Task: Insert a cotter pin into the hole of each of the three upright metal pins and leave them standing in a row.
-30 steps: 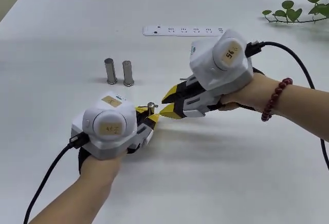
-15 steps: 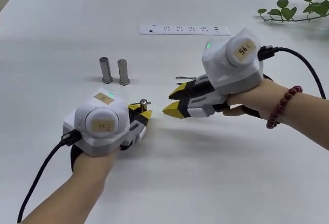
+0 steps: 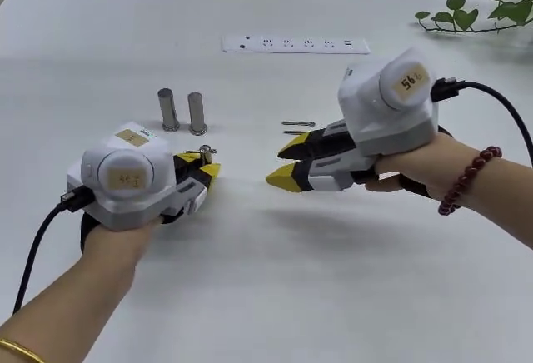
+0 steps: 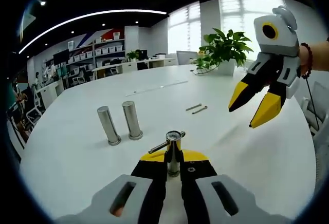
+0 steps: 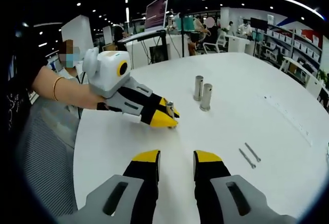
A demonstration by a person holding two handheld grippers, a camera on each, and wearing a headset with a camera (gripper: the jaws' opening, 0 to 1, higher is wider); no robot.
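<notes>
1. I have my left gripper [image 3: 206, 167] low over the wide white table [image 3: 275, 280]. Its black-and-yellow jaws are clamped on a short silver metal pin [image 4: 174, 154], which stands upright between them with its foot on the tabletop.
2. In the left gripper view, a thin steel cotter pin [image 4: 160, 146] sits through the hole just under that pin's head. Its end sticks out to one side.
3. My right gripper [image 3: 283, 163] hangs above the table, well apart from the left one. Its yellow-tipped jaws are spread with nothing between them, and the tips point towards the left gripper.
4. Two more silver metal pins [image 3: 167, 109] stand upright side by side on the table just beyond the left gripper. They are close together but not touching.
5. Two loose cotter pins [image 3: 297, 123] lie flat on the table near each other. In the head view they are just behind the right gripper's jaw tips, well to the right of the standing pair.
6. A long white power strip [image 3: 296, 44] lies flat farther back on the table.
7. A green leafy plant [image 3: 491, 1] trails in at the far right corner.
</notes>
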